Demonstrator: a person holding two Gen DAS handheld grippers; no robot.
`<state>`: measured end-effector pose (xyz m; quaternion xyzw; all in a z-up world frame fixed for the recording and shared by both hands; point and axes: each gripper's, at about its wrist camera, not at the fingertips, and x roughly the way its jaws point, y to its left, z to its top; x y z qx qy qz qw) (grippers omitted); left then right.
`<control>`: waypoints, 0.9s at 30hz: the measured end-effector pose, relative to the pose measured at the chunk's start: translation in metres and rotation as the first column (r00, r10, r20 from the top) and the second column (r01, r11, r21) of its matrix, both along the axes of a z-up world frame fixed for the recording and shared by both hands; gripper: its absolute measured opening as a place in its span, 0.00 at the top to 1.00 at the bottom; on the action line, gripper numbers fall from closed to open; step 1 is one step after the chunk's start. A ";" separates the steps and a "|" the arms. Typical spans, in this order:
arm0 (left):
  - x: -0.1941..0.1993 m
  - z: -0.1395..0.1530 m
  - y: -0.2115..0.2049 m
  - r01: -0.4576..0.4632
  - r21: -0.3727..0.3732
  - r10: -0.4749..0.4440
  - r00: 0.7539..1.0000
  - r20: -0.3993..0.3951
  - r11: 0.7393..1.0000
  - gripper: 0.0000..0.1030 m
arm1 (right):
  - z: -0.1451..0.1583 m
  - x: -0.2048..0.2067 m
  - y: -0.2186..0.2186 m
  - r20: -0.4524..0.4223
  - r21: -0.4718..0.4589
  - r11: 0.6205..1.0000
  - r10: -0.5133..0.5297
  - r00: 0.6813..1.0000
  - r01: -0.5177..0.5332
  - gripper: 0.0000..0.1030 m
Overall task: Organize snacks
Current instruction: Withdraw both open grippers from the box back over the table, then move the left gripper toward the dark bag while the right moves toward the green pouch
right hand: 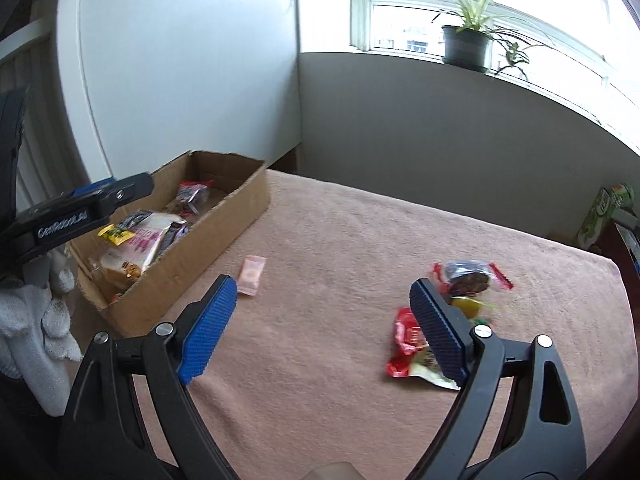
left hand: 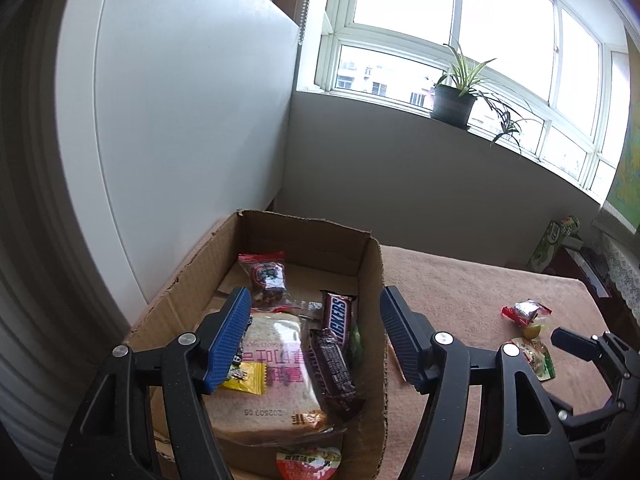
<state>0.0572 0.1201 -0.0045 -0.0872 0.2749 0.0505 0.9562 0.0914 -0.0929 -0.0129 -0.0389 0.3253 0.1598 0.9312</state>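
pink cloth under me, my left gripper (left hand: 316, 336) gapes empty over the cardboard box (left hand: 372, 280) of snacks, my right gripper (right hand: 322, 320) wide and empty, next reaching for the red packet (right hand: 408, 344) by its right finger.

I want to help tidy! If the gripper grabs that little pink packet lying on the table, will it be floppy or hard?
The pink packet looks thin and flat, so probably light, crinkly and a bit floppy. Its smooth wrapper may slip.

You've got the cardboard box (right hand: 224, 216) at 10 o'clock, open-topped, w/ bread pack (left hand: 264, 380) flat and Snickers bar (left hand: 338, 314) inside; pink sachet (right hand: 252, 274) lies just beside it; red-wrapped snacks (right hand: 468, 276) at 3 o'clock.
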 end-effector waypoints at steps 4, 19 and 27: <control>0.002 -0.001 -0.016 0.040 0.005 -0.040 0.999 -0.001 0.999 0.30 | 0.000 0.018 -0.067 -0.088 0.165 0.979 -0.105 0.991 0.118 0.12; 0.016 -0.017 -0.100 0.237 0.011 -0.235 0.969 -0.076 0.972 0.30 | -0.042 0.048 -0.143 -0.245 0.203 0.949 -0.188 0.951 0.240 0.12; 0.025 -0.038 -0.155 0.376 -0.025 -0.374 0.912 -0.170 0.926 0.30 | -0.055 0.049 -0.148 -0.295 0.219 0.949 -0.155 0.943 0.225 0.12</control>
